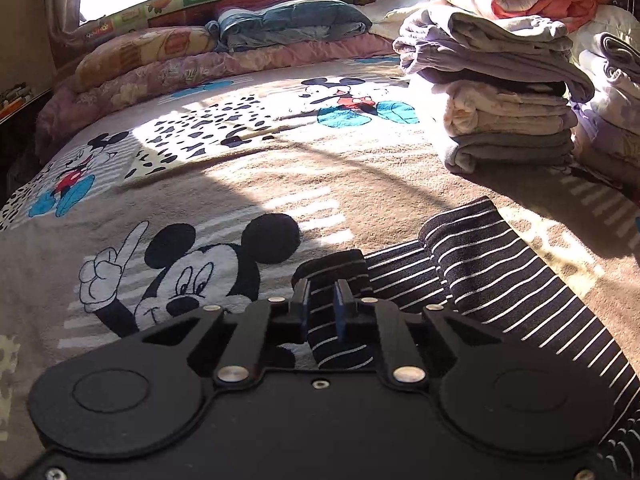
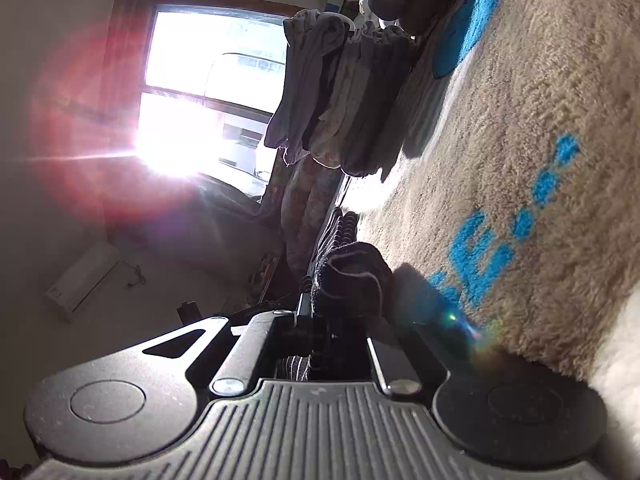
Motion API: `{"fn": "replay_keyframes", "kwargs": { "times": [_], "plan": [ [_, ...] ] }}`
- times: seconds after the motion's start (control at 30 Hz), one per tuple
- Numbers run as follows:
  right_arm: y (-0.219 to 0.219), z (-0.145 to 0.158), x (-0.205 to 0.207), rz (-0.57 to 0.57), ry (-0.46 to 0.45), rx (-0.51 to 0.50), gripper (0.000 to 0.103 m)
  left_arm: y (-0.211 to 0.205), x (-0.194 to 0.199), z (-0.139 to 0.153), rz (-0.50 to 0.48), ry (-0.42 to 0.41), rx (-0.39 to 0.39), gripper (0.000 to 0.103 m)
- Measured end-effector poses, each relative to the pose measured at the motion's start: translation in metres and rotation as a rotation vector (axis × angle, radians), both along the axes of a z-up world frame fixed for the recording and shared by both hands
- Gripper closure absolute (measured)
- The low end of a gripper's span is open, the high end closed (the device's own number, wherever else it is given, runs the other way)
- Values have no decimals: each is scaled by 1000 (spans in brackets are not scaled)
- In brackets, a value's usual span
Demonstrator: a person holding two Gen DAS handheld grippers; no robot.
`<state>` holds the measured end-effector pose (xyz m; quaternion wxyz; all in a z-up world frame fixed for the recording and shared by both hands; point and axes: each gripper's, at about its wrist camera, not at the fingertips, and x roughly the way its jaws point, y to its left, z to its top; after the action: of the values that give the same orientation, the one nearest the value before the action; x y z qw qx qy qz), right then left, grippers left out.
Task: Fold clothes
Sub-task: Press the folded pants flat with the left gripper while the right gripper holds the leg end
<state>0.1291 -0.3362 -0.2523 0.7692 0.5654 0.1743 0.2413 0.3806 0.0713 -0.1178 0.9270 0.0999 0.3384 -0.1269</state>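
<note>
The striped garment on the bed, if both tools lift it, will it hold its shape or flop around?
Probably floppy: the striped garment already creases and bunches where it lies on the blanket. It looks like thin knit, so likely light. The left tool and right tool each pinch only a rolled edge, so the middle would likely sag between them.

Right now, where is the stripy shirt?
In the left wrist view the stripy shirt lies low and right on the cartoon blanket, below the folded pile, with the left claw pinching its edge.

A bedroom in a home.
A bed with a cartoon-mouse blanket [image 1: 248, 168], pillows [image 1: 144, 54] by the sunlit window [image 2: 208, 92], stacked folded laundry [image 1: 504, 96].
</note>
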Motion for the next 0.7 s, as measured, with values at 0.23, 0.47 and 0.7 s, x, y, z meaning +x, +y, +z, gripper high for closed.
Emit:
{"fn": "replay_keyframes", "kwargs": {
  "times": [0.23, 0.47, 0.7],
  "plan": [
    [0, -1, 2, 2, -18, 18, 94, -8, 36, -23, -2, 81, -40, 93],
    [0, -1, 2, 6, -25, 18, 94, -6, 0, 0, -32, 21, -22, 72],
    [0, -1, 3, 6, -26, 16, 94, -35, -20, -28, -84, 18, 175, 91]
  ]
}}
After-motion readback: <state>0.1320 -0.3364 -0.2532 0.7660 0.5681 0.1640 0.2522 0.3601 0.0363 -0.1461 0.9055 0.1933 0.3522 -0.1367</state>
